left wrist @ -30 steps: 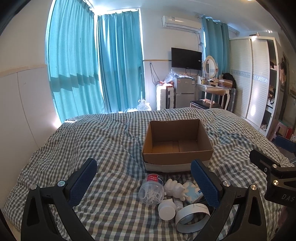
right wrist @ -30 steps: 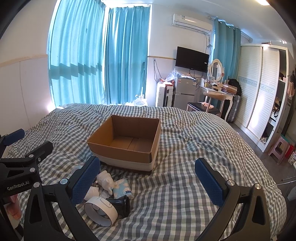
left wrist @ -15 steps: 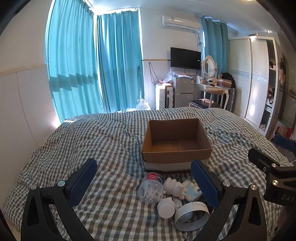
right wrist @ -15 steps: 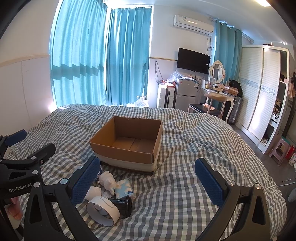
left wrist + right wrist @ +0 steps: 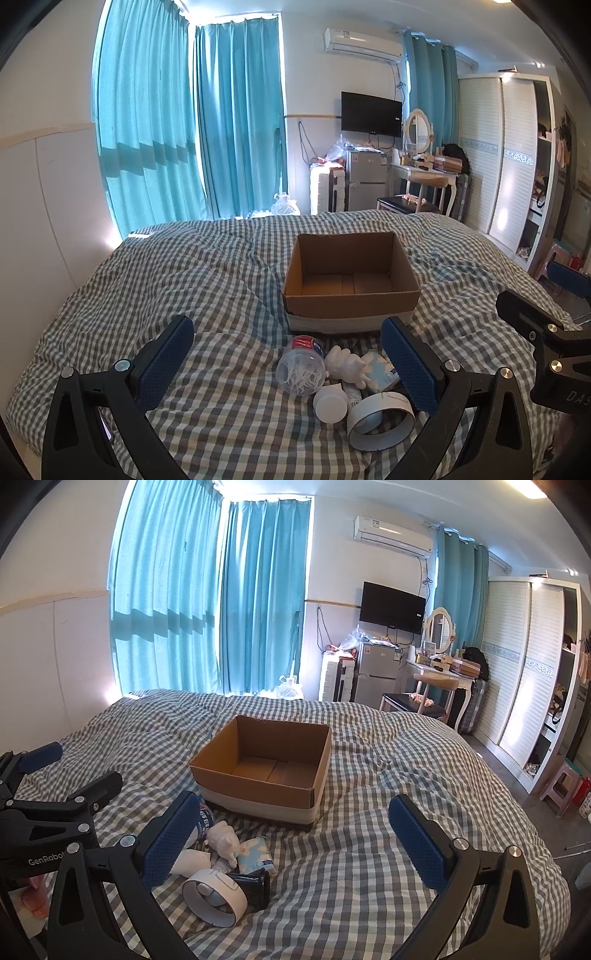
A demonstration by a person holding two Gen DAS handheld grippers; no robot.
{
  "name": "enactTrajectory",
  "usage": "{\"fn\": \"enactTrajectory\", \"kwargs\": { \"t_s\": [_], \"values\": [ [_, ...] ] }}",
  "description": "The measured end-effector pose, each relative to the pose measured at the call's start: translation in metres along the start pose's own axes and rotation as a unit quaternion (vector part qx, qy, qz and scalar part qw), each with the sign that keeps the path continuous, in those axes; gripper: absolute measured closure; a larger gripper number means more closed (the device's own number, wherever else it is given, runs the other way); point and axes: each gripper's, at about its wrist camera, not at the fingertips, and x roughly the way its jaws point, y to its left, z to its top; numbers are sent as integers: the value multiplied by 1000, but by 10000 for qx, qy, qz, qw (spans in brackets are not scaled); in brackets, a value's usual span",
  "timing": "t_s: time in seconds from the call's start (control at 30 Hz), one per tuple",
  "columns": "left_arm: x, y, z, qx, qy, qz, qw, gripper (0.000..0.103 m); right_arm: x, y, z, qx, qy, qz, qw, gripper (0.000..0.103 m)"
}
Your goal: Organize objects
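Note:
An open cardboard box (image 5: 351,284) sits empty on the checked bed; it also shows in the right wrist view (image 5: 266,771). In front of it lies a small pile: a clear jar with a red lid (image 5: 301,363), a white figurine (image 5: 345,365), a blue tissue pack (image 5: 380,373), a white bottle (image 5: 330,400) and a white ring fan (image 5: 380,417). The fan (image 5: 214,895), figurine (image 5: 223,842) and tissue pack (image 5: 256,854) show in the right wrist view. My left gripper (image 5: 291,363) is open and empty above the pile. My right gripper (image 5: 295,838) is open and empty to the pile's right.
The checked duvet (image 5: 207,280) covers the whole bed. Teal curtains (image 5: 192,129) hang behind it. A small fridge (image 5: 365,181), a dressing table (image 5: 424,173) and a white wardrobe (image 5: 506,155) stand at the far right. A pink stool (image 5: 561,786) stands on the floor.
Both grippers have shifted only slightly; the box and pile sit a touch higher in both views. Nothing was taken hold of or let go.

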Motion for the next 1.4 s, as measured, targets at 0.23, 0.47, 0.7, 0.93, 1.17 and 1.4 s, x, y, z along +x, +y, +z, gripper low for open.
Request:
{"fn": "enactTrajectory", "kwargs": {
  "t_s": [0.23, 0.47, 0.7, 0.93, 1.17, 1.4],
  "values": [
    [1, 1, -9, 37, 101, 11, 9999, 0, 2, 8, -7, -66, 96, 28, 9999, 1],
    [22, 1, -26, 43, 424, 16, 9991, 0, 23, 12, -29, -122, 474, 80, 9988, 3],
    [49, 3, -47, 33, 857, 20, 9963, 0, 51, 14, -56, -136, 976, 166, 9950, 12],
    [70, 4, -65, 27, 1283, 45, 9917, 0, 76, 22, -82, -284, 1445, 366, 9884, 29],
    [85, 5, -77, 1, 1526, 52, 9883, 0, 94, 43, -100, -515, 1789, 586, 9808, 41],
    [90, 4, -80, 38, 1582, -4, 9874, 0, 109, 47, -111, -488, 2065, 726, 9745, 80]
  ]
}}
